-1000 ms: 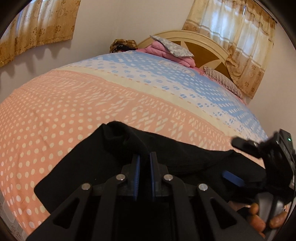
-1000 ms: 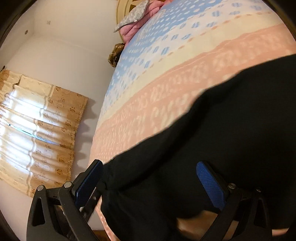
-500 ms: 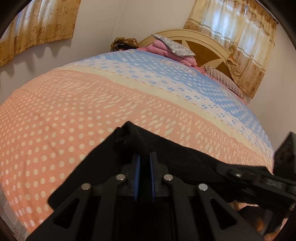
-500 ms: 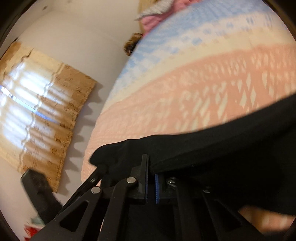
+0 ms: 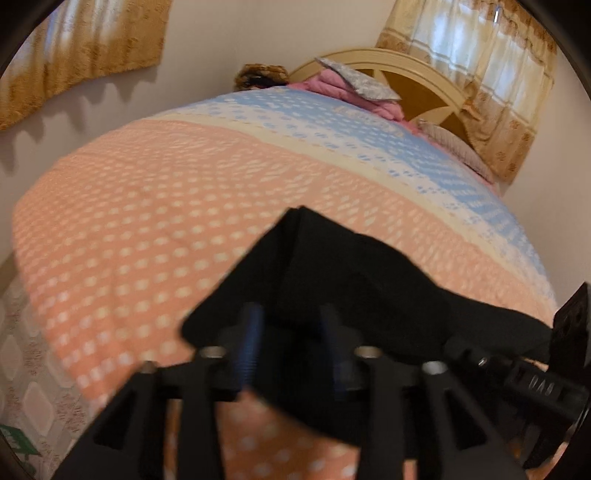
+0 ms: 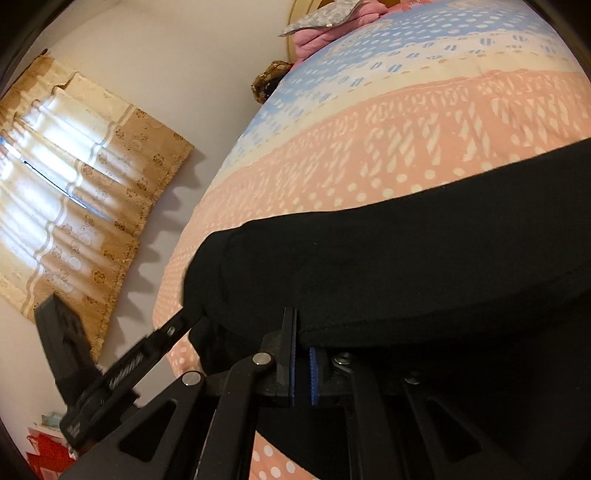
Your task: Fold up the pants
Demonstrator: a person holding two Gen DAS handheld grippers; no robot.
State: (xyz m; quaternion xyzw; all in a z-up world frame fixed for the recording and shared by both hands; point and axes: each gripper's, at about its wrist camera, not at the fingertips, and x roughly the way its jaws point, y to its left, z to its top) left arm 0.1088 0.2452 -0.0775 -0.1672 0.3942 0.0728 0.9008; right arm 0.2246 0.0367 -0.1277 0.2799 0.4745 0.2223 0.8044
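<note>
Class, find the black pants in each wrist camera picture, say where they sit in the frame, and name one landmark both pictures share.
Left wrist view: the black pants fill the lower centre and trail to the right edge, on the bedspread.
Right wrist view: the black pants span the lower half, from left of centre to the right edge.
Shared landmark: the grey patterned pillow on the pink bedding by the headboard.

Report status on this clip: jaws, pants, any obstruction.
Left gripper jaws parted, black pants between them. Right gripper jaws shut on pants hem. Pants partly lifted over bedspread. Nothing in the way.
</note>
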